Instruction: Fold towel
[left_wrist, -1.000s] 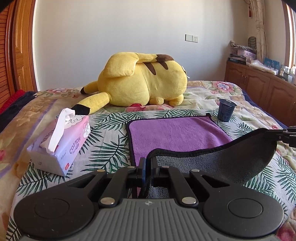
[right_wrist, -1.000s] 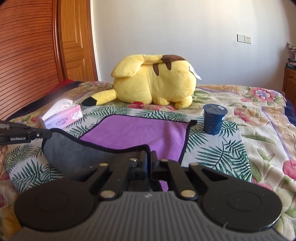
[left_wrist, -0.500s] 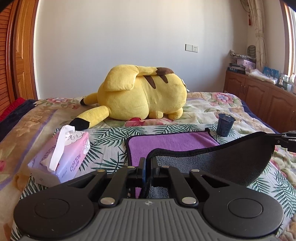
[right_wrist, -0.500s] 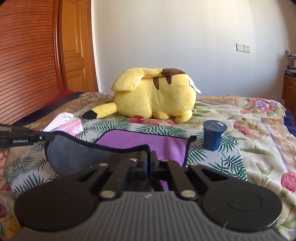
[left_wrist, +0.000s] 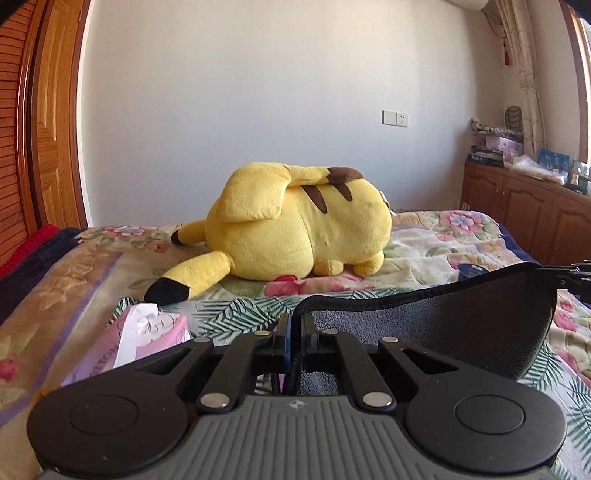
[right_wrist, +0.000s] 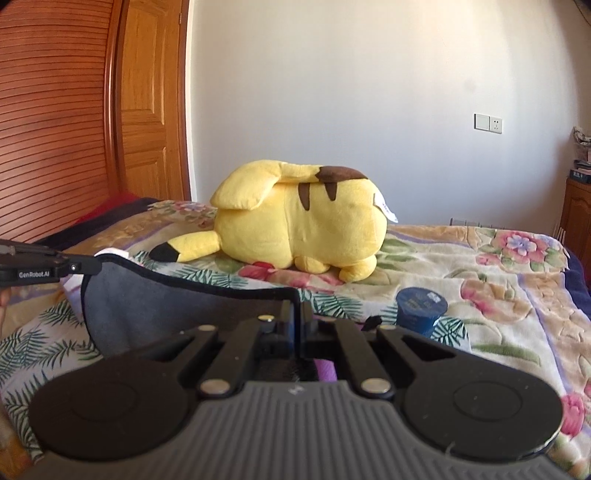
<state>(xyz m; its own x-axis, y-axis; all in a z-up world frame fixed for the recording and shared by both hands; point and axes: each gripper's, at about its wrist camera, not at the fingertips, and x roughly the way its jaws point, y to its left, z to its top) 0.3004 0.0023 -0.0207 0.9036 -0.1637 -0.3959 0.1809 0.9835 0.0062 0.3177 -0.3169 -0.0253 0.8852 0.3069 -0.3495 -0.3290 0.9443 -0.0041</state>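
Left wrist view: your left claw (left_wrist: 294, 328) is clamped tight on a corner of the towel (left_wrist: 436, 325), whose grey underside hangs in a shallow sag between the two claws, above the bed (left_wrist: 461, 254). The black-piped hem runs from your left claw rightward to the right claw (left_wrist: 554, 276), which pinches the opposite corner at the frame's right edge. A pink tissue pack (left_wrist: 144, 336) lies just left of your claw on the leaf-print bedspread. A yellow Pikachu plush (left_wrist: 303, 229) lies well beyond the towel. Right wrist view: your right claw (right_wrist: 297, 325) is closed on its towel (right_wrist: 166, 314) corner, with a sliver of the purple face showing below the fingers. The hem rises leftward to the left claw (right_wrist: 86, 267), marked GenRobot.AI, which grips the far corner. A dark blue cup (right_wrist: 421, 310) stands on the bed (right_wrist: 498, 280) just right of your claw. The Pikachu plush (right_wrist: 299, 229) lies behind.
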